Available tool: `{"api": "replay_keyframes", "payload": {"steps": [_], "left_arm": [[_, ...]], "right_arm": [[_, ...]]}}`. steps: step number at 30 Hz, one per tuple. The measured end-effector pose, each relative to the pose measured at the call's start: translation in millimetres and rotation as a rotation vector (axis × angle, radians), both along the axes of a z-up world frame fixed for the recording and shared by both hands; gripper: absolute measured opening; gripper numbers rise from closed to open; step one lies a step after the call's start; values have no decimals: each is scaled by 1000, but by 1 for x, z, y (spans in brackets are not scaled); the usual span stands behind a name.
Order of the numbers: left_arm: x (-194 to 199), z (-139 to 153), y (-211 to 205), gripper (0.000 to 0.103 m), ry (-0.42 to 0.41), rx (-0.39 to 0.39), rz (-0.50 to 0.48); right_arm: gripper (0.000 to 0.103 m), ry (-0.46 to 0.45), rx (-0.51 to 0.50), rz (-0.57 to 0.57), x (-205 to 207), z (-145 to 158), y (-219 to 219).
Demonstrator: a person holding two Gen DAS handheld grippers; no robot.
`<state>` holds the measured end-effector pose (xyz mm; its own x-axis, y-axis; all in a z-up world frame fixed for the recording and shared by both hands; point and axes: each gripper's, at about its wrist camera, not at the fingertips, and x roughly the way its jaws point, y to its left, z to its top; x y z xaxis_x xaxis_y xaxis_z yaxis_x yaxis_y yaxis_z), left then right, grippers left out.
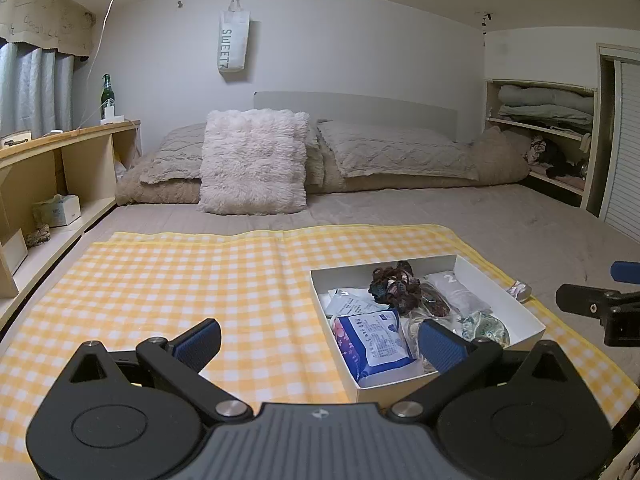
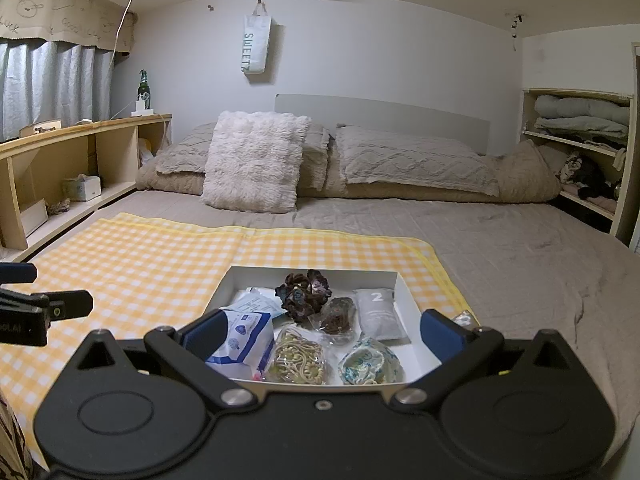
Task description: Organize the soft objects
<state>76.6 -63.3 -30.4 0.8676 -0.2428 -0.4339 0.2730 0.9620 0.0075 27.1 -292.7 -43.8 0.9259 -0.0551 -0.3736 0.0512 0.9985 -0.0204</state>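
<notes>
A bed (image 2: 500, 240) fills both views, and a yellow checked cloth (image 1: 180, 280) is spread over its near part. A shallow white box (image 2: 404, 288) is set on that cloth, toward its right side, and all the soft items are gathered in it. Against the box's near left wall a blue and white tissue pack (image 2: 240, 340) is leaned; it is judged light, squashy and slick in its wrapper, best pinched across its short sides. At the box's far right a grey pouch marked 2 (image 2: 378, 314) lies flat. In the box's far middle a dark fabric scrunchie (image 2: 306, 292) is piled; it should compress readily and can be taken anywhere on its ruffles. At the box's near edge a cream bagged item (image 2: 296, 360) and a patterned one (image 2: 370, 362) are seen, probably slippery in plastic. The left gripper (image 1: 320, 340) is held at the box's near left corner, fingers spread and empty; the right gripper (image 2: 320, 334) is held over the box's near edge, likewise spread with nothing between them.
</notes>
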Motion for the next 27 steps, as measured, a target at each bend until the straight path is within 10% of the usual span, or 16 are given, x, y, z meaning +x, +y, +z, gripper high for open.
{"api": "replay_keyframes", "payload": {"steps": [27], "left_arm": [[1,-1,0,103,1,0,4]], "right_arm": [[103,-1,-5,4,-1,0,1]]}}
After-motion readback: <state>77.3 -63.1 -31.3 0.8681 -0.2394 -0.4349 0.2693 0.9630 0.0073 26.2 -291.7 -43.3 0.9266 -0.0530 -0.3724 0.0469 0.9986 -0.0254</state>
